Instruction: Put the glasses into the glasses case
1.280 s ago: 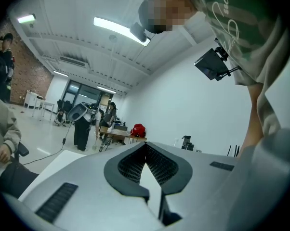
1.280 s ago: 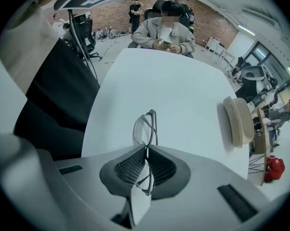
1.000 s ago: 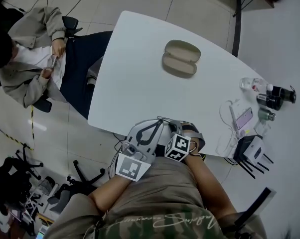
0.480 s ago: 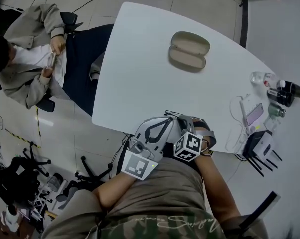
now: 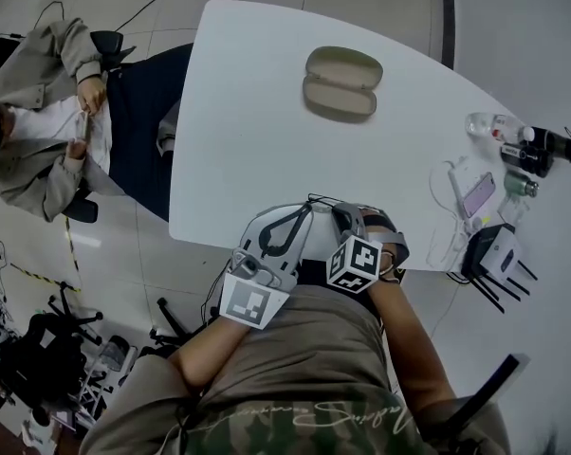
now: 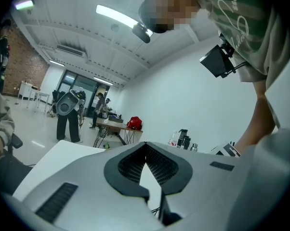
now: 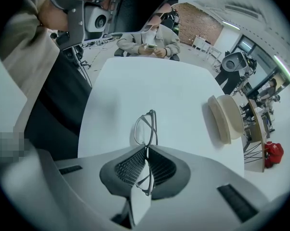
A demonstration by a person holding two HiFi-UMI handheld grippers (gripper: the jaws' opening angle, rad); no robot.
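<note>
The thin, dark-rimmed glasses (image 7: 146,128) stand on edge, pinched in the right hand-held gripper (image 7: 146,147) above the counter's (image 5: 248,140) near edge. The beige case (image 5: 340,83) lies open, well apart, farther along the counter.

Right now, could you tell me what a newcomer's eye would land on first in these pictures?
First, the thin-framed glasses pinched in the right claw, held over the near edge of the white table. Next, the beige glasses case lying open towards the table's far side, apart from everything else. A seated person at the table's left end also draws the eye.
</note>
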